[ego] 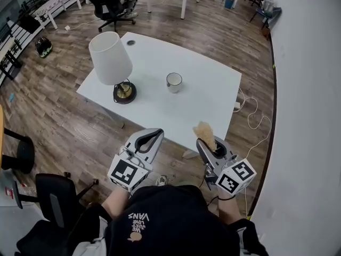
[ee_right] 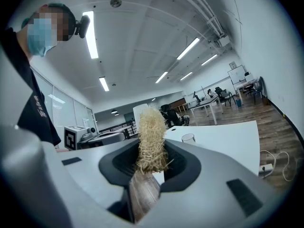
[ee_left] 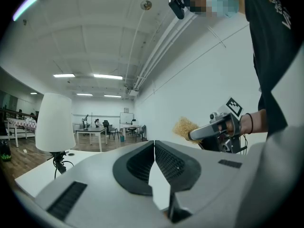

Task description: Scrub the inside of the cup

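Note:
A white cup (ego: pixel 174 82) stands upright near the middle of the white table (ego: pixel 213 95); in the right gripper view the cup (ee_right: pixel 188 138) is small and far off. My right gripper (ego: pixel 204 141) is shut on a straw-coloured scrub brush (ego: pixel 204 133), its bristle head (ee_right: pixel 151 139) sticking up between the jaws, off the table's near edge. My left gripper (ego: pixel 157 134) is shut with nothing in it, its jaws pressed together (ee_left: pixel 154 148), also short of the table edge. Both grippers are well away from the cup.
A white-shaded lamp (ego: pixel 112 63) on a dark round base stands at the table's left end. A cable and power strip (ego: pixel 250 113) lie on the wooden floor to the right. Office chairs (ego: pixel 109 4) and more tables stand beyond.

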`<state>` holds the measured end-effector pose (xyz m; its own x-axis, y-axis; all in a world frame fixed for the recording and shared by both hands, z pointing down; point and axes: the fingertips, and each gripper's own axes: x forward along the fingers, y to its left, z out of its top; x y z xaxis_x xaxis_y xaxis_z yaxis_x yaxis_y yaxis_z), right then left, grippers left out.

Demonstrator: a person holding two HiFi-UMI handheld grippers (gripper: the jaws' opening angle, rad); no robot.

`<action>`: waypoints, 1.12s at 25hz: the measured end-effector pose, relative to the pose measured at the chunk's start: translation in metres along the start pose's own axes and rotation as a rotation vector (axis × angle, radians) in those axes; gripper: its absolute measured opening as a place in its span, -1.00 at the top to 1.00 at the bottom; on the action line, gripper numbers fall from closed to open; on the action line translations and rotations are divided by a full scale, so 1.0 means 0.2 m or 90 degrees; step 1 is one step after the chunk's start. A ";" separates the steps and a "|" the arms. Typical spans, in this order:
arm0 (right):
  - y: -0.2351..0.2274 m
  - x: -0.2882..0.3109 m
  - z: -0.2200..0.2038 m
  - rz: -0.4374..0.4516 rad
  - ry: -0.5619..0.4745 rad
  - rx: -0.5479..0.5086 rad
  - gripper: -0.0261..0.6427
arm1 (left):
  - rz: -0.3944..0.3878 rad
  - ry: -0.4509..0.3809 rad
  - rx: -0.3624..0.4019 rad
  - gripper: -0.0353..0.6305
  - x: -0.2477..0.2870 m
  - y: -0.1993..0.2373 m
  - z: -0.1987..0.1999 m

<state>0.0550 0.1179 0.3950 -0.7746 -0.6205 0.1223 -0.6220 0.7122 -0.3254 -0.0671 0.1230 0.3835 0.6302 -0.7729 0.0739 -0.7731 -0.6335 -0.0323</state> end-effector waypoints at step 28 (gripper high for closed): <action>-0.52 0.22 0.09 0.092 0.048 0.015 0.62 | 0.098 0.016 -0.026 0.85 0.55 0.21 -0.07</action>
<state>0.0871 0.0097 0.4166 -0.8629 -0.4850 0.1421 -0.5010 0.7840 -0.3665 -0.0306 0.0115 0.4035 0.5030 -0.8589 0.0960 -0.8627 -0.5058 -0.0052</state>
